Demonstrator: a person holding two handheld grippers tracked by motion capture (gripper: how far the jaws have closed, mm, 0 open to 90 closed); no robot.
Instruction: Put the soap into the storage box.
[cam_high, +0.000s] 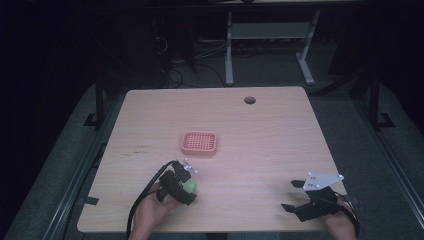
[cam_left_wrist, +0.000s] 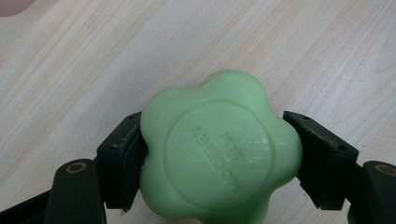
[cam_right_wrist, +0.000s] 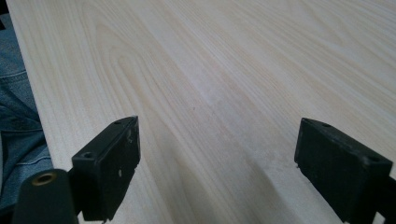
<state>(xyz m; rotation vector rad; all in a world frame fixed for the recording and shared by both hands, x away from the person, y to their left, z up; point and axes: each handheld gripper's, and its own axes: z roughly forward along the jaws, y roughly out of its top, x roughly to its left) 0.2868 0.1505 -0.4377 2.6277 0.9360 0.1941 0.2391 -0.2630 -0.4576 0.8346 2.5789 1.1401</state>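
Your left gripper (cam_high: 186, 186) has its jaws clamped on the green flower-shaped soap (cam_left_wrist: 218, 149), at seven o'clock on the table (cam_high: 270, 145), just below the pink tray (cam_high: 199, 143). Your right gripper (cam_high: 295, 196), at five o'clock, has jaws spread wide, holding nothing.

Dim room — grey floor (cam_high: 280, 70); white-legged desk (cam_high: 229, 50) behind

A light wooden table (cam_high: 270, 145) bears a pink slotted tray (cam_high: 199, 142) near its middle
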